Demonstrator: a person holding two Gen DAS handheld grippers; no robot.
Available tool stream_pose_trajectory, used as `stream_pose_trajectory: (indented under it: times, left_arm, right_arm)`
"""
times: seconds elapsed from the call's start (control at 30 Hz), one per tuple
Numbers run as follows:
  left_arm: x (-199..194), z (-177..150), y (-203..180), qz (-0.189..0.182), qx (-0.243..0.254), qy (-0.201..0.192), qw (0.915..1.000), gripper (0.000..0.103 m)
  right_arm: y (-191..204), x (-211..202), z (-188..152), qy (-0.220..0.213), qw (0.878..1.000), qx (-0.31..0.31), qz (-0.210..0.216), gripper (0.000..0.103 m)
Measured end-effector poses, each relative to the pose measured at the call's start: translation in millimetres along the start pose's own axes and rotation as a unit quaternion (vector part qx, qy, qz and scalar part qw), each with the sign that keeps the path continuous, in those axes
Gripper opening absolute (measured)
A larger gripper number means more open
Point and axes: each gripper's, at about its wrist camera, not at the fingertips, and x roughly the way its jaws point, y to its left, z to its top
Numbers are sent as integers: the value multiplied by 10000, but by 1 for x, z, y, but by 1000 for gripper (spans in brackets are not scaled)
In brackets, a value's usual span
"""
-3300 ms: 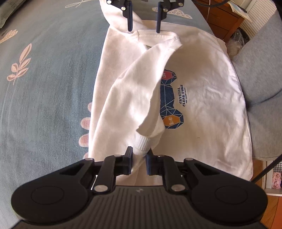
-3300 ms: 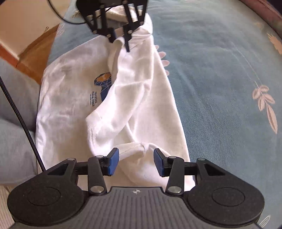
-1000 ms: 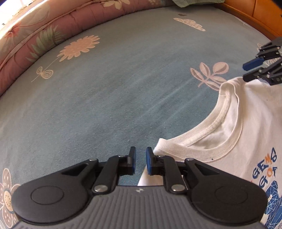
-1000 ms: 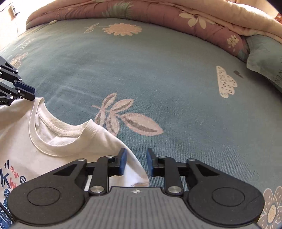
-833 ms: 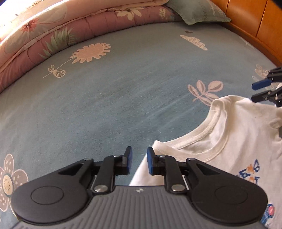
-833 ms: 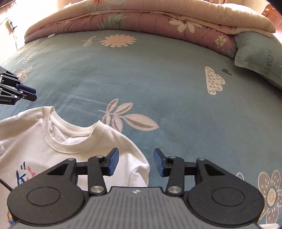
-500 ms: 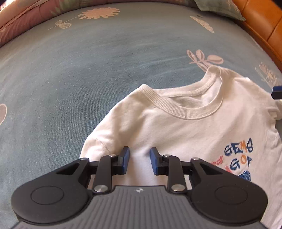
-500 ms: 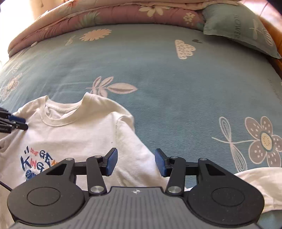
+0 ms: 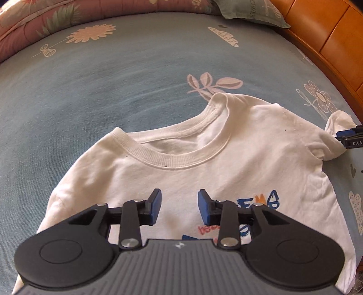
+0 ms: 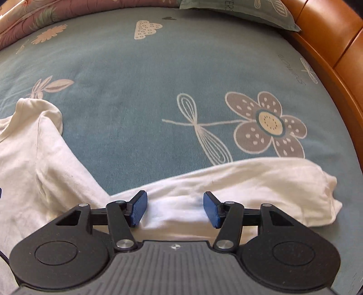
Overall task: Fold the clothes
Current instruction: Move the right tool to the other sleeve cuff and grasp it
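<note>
A white long-sleeved shirt [image 9: 226, 163] lies front up on the bed, its ribbed collar [image 9: 172, 156] away from me and a blue and orange print [image 9: 261, 202] on the chest. My left gripper [image 9: 179, 205] hovers over the chest just below the collar; its jaws are opening, with only flat cloth beneath them. In the right wrist view my right gripper [image 10: 174, 207] hangs above the shirt's right sleeve [image 10: 261, 181], which stretches out to the right. Its jaws are opening too and press on nothing. The right gripper's tip [image 9: 350, 138] shows at the shoulder in the left wrist view.
The shirt rests on a blue-green sheet [image 9: 113, 74] with flower prints. A pink quilt [image 9: 34, 25] is heaped along the far side, with a green pillow [image 10: 245, 11] beside it. An orange wooden bed frame [image 10: 335, 43] runs down the right.
Both grippers have drawn back from the collar ends, the left over the chest and the right across to the sleeve. Both pairs of jaws stand wider than before.
</note>
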Motion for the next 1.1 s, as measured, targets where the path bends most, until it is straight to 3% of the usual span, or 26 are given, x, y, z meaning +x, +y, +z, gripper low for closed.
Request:
stream_pose_trajectory:
  times: [0.1, 0.27, 0.57, 0.67, 0.77, 0.87, 0.93, 1.03, 1.1]
  left_arm:
    - [13, 0, -6, -89, -100, 136, 9998, 35]
    - [22, -1, -6, -192, -93, 160, 9996, 45]
    - [23, 2, 1, -357, -458, 224, 9981, 52]
    - [24, 4, -4, -306, -382, 326, 9983, 55]
    - [28, 7, -12, -231, -256, 451, 9984, 59]
    - [32, 9, -18, -168, -190, 536, 9982, 62]
    - [33, 9, -20, -151, -189, 575, 9981, 65]
    - [36, 10, -25, -151, -155, 631, 9978, 70]
    - [37, 11, -28, -140, -100, 682, 9975, 72]
  right_arm:
    - [-2, 2, -17, -279, 9991, 318, -42, 77]
    - [-3, 11, -20, -469, 9977, 486, 52, 101]
    - [-11, 10, -27, -900, 9923, 791, 324, 103]
    - [-26, 1, -27, -958, 9855, 1191, 734, 103]
    - [-64, -24, -33, -1290, 9563, 2315, 1231, 103]
    - [-112, -41, -53, -1696, 9196, 3377, 1071, 103]
    - [-151, -33, -71, -1696, 8899, 4091, 1092, 103]
    - [-209, -21, -97, -1676, 8354, 5115, 1111, 103]
    - [-231, -6, -107, -1741, 8043, 5463, 1560, 103]
